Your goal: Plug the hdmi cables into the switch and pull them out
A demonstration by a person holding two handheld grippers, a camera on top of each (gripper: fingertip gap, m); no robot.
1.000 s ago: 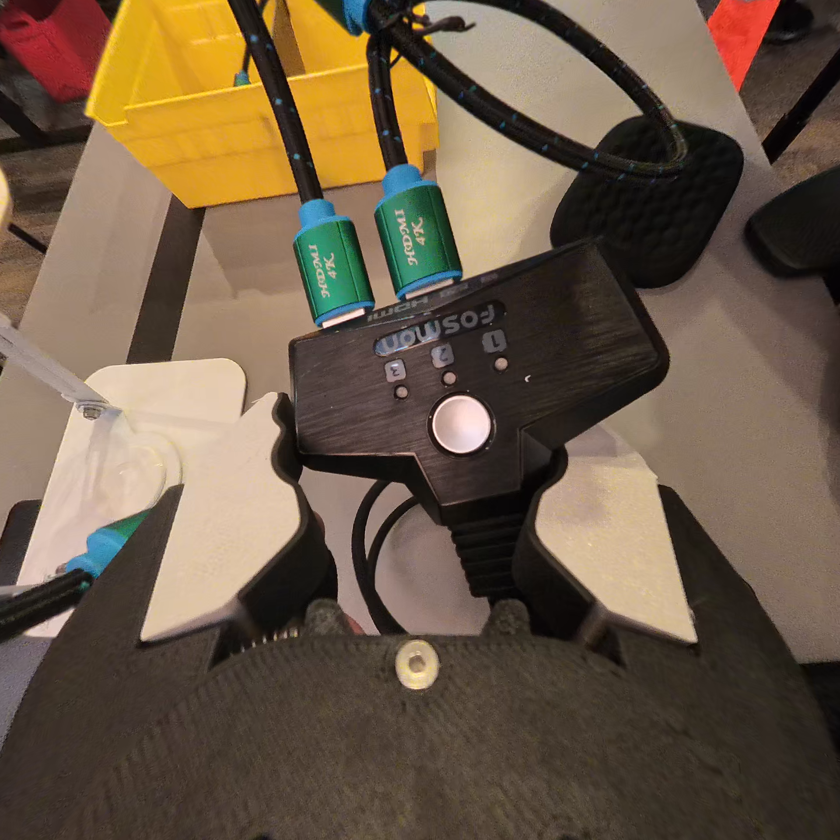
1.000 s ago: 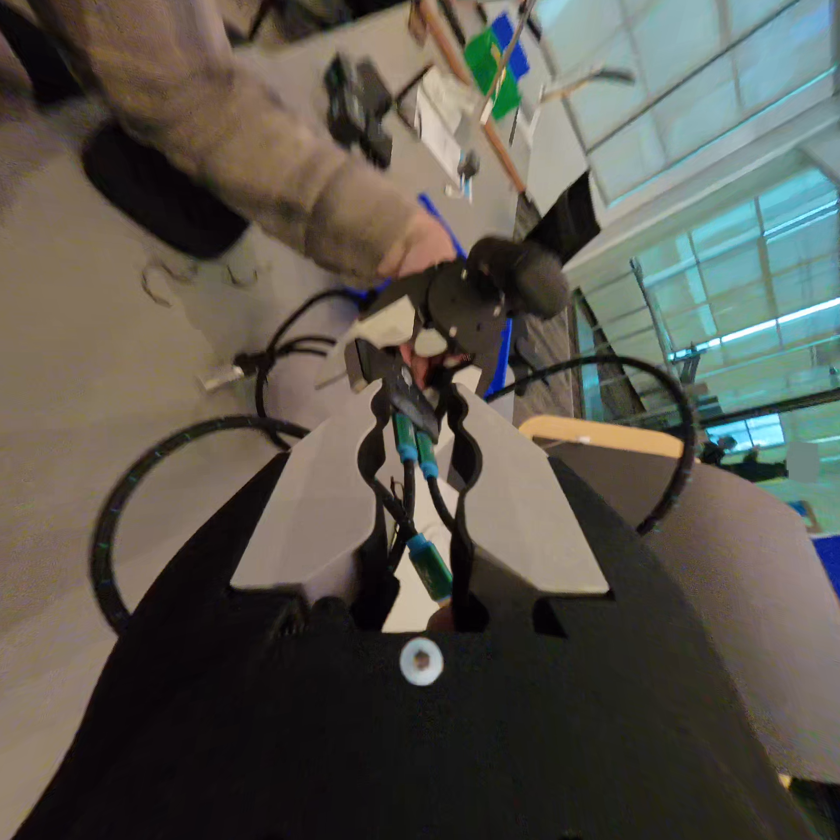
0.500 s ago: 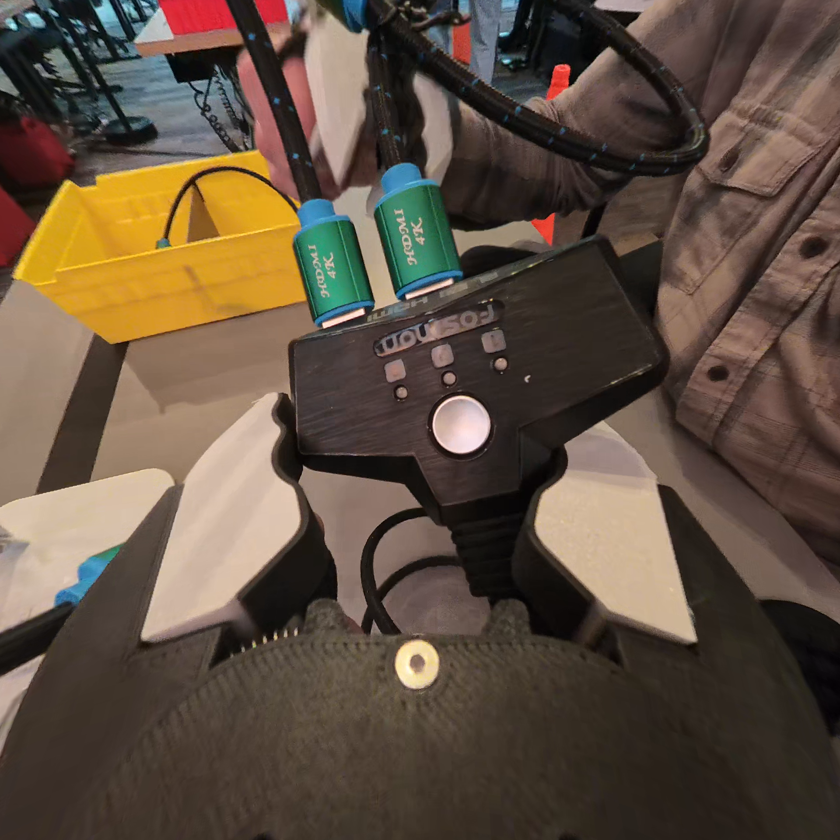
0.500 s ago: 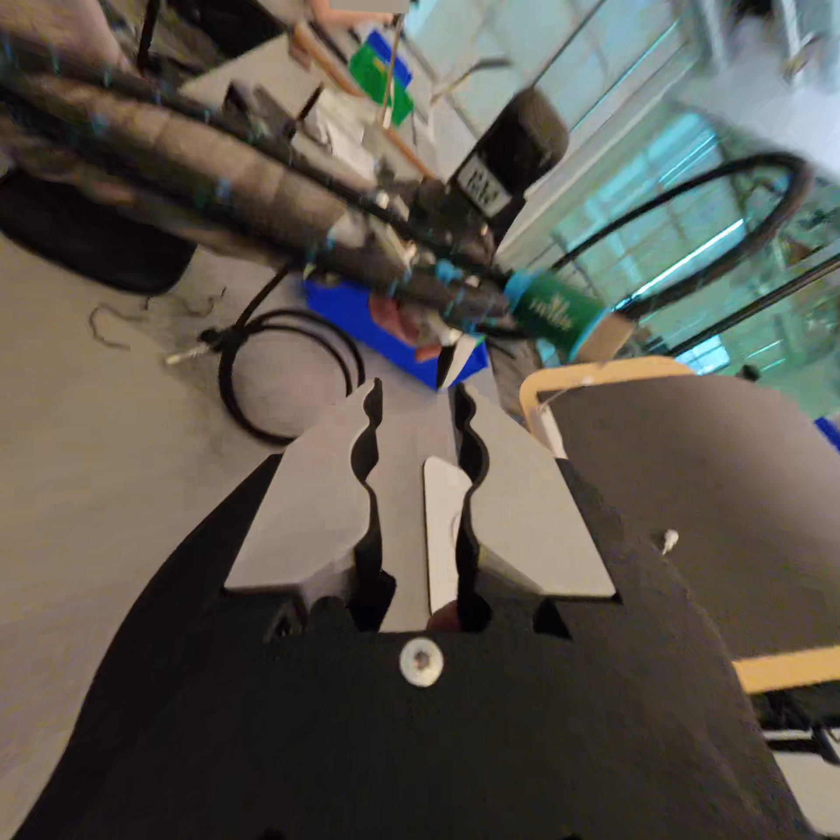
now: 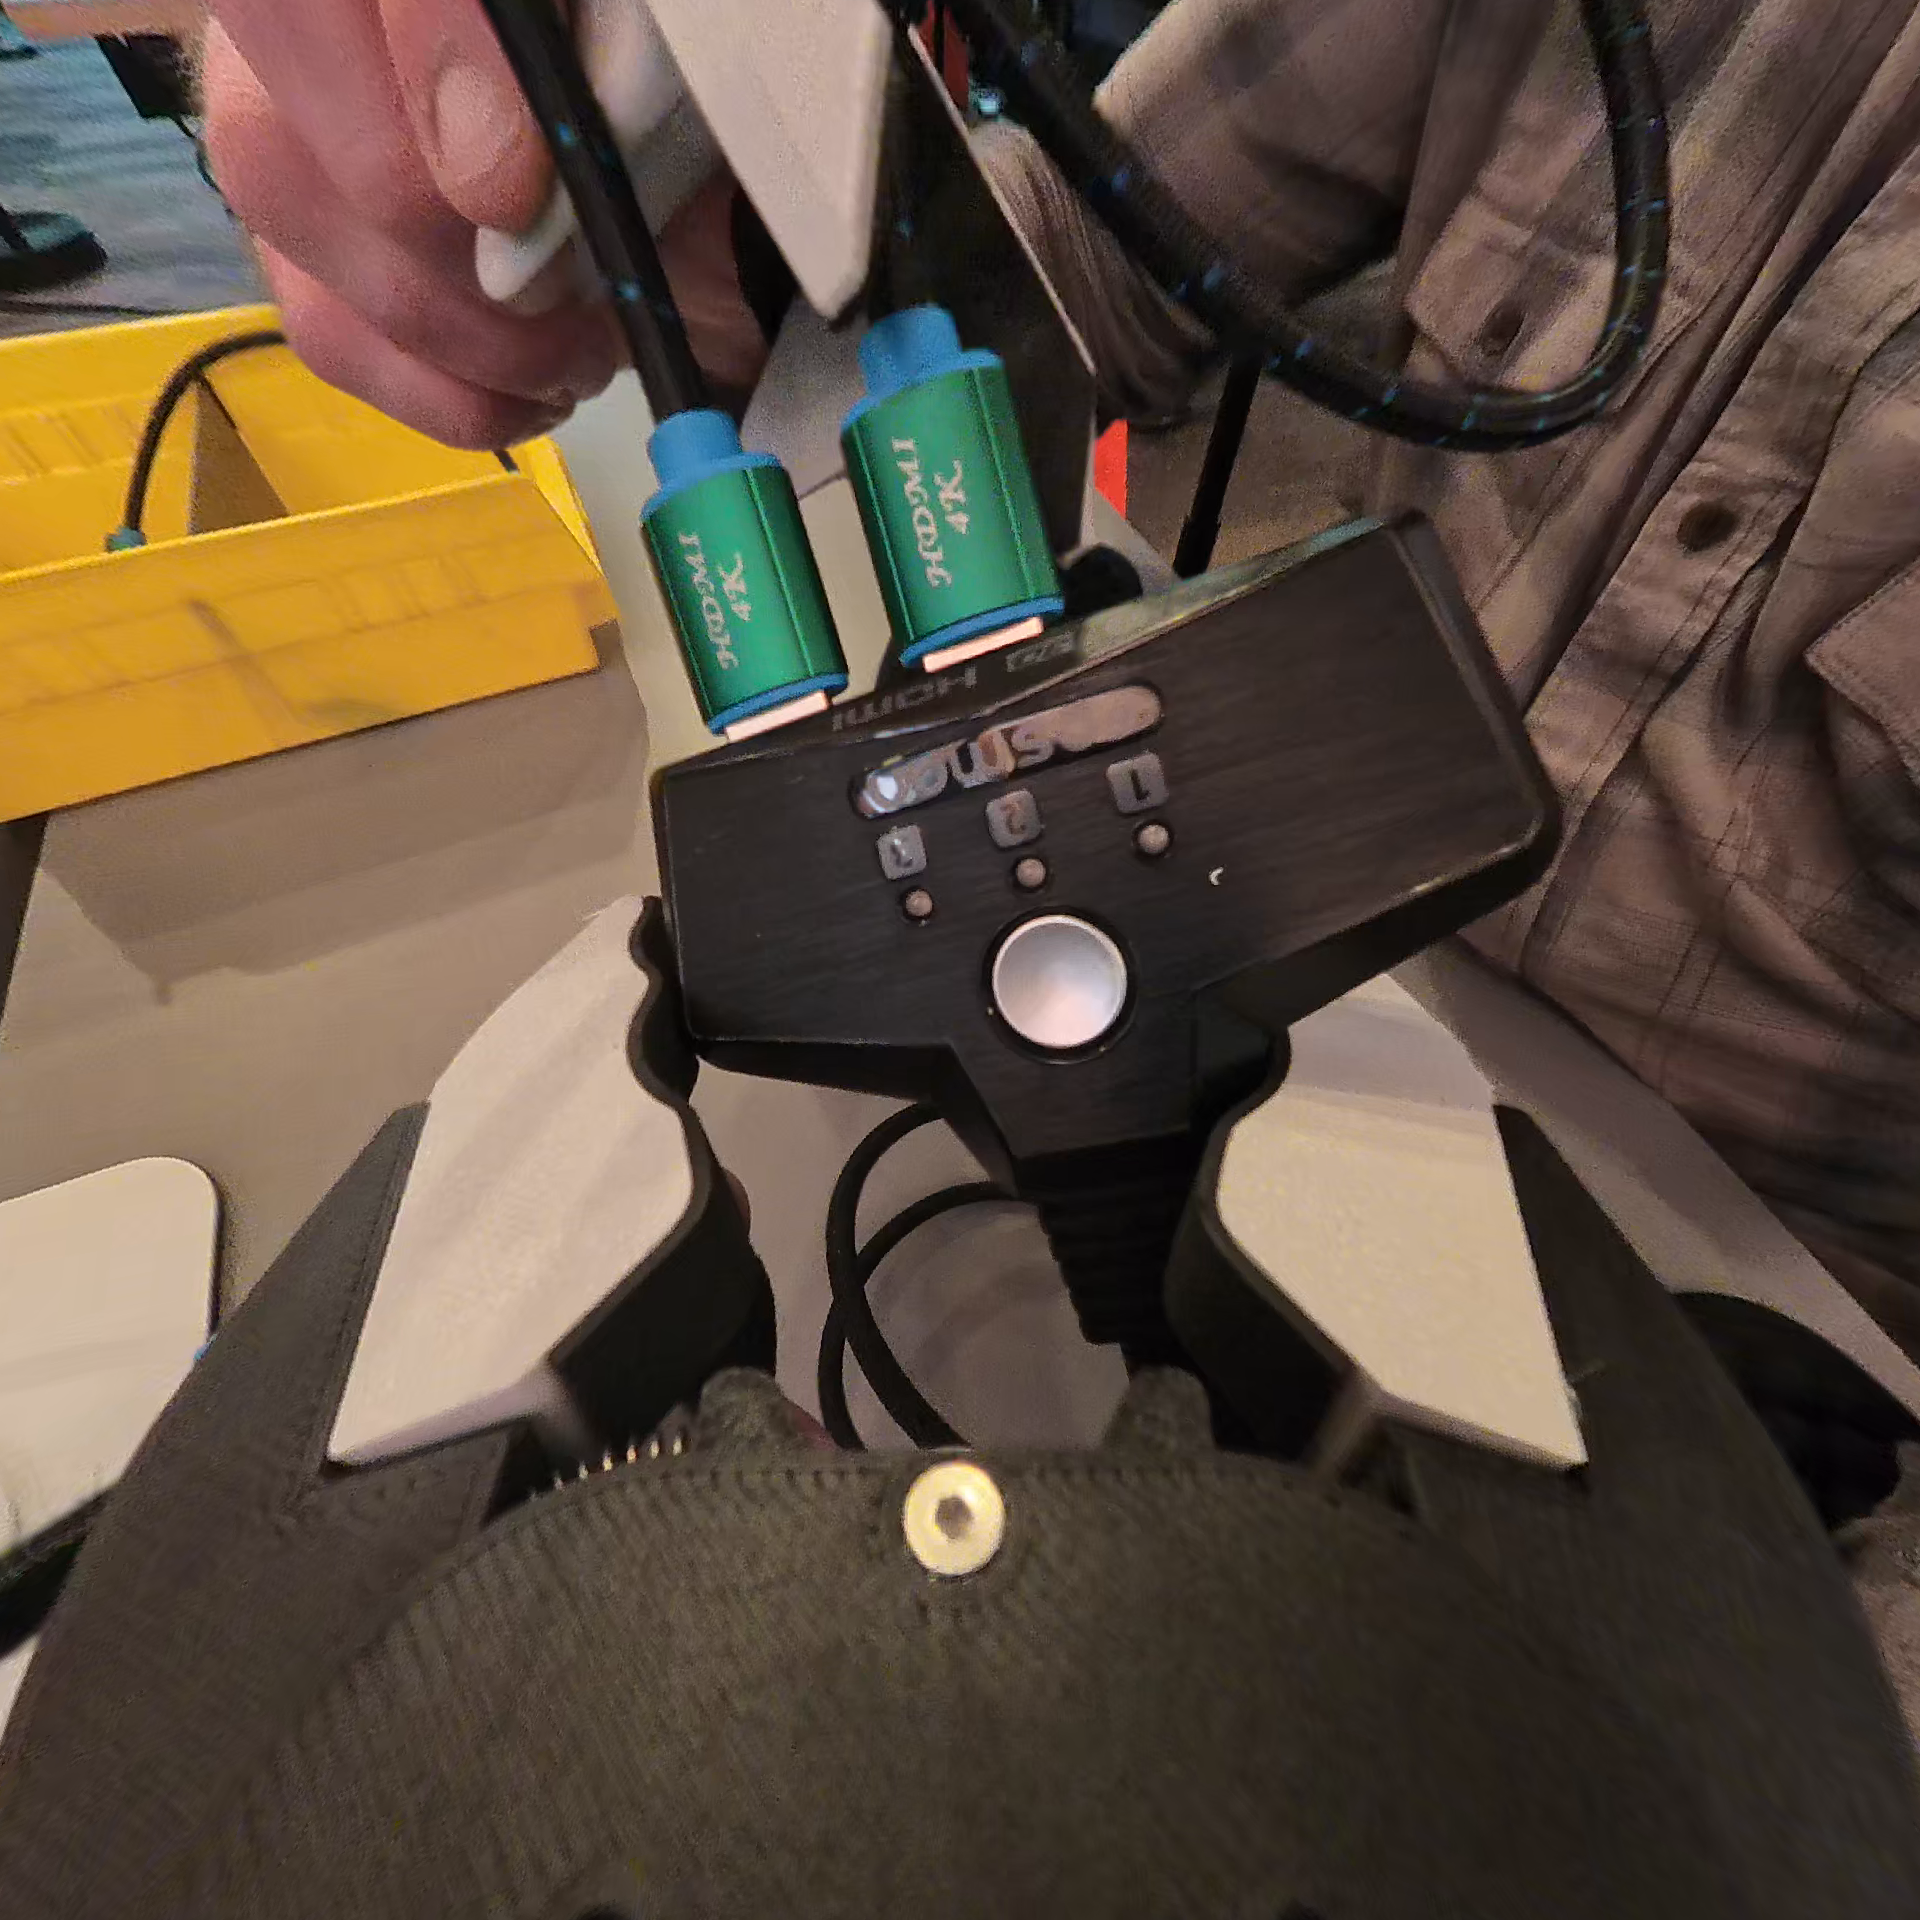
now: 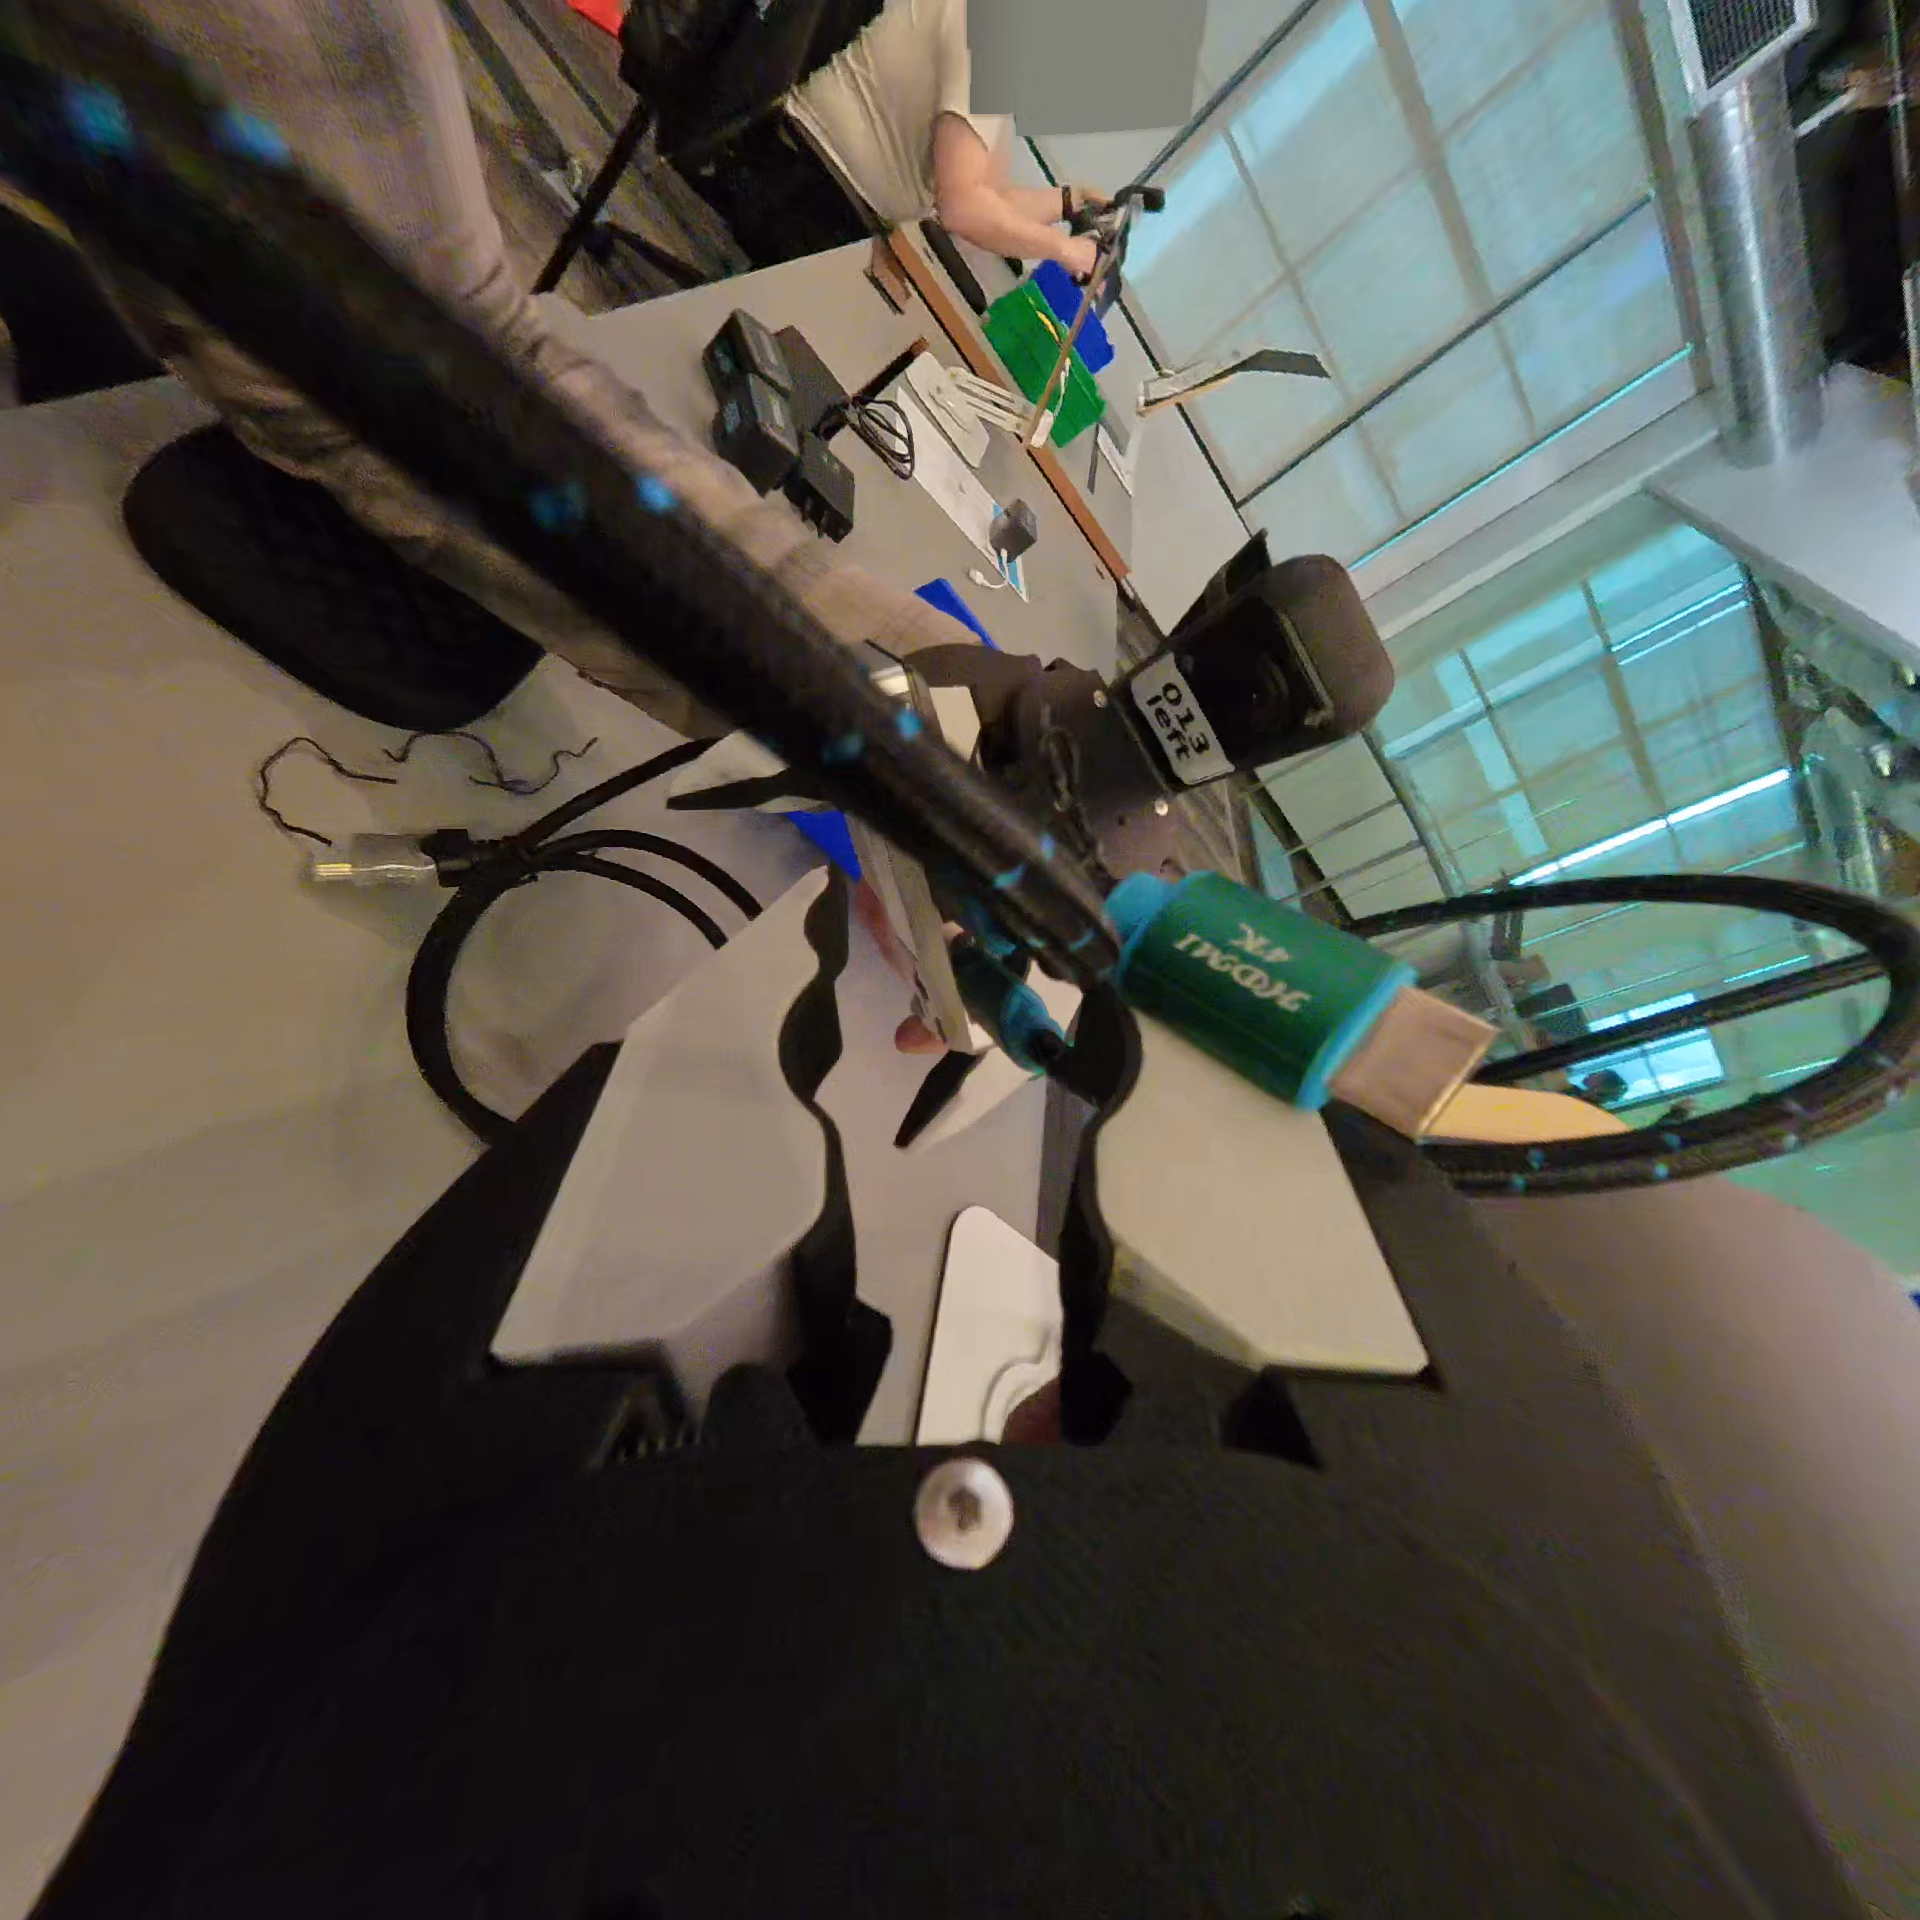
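Office-like workspace: long tables (image 6: 125, 935), glass window wall (image 6: 1455, 312), parts bins (image 5: 260, 623).

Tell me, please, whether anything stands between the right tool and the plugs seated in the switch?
Yes: a braided cable and its loose green plug hang across the right tool tips, partly hiding the seated plugs in the switch.

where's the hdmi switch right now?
Centre of the left wrist view: the black hdmi switch is clamped by its neck in the left gripper, above the table, with two green plugs in its far edge and the yellow bin behind-left.
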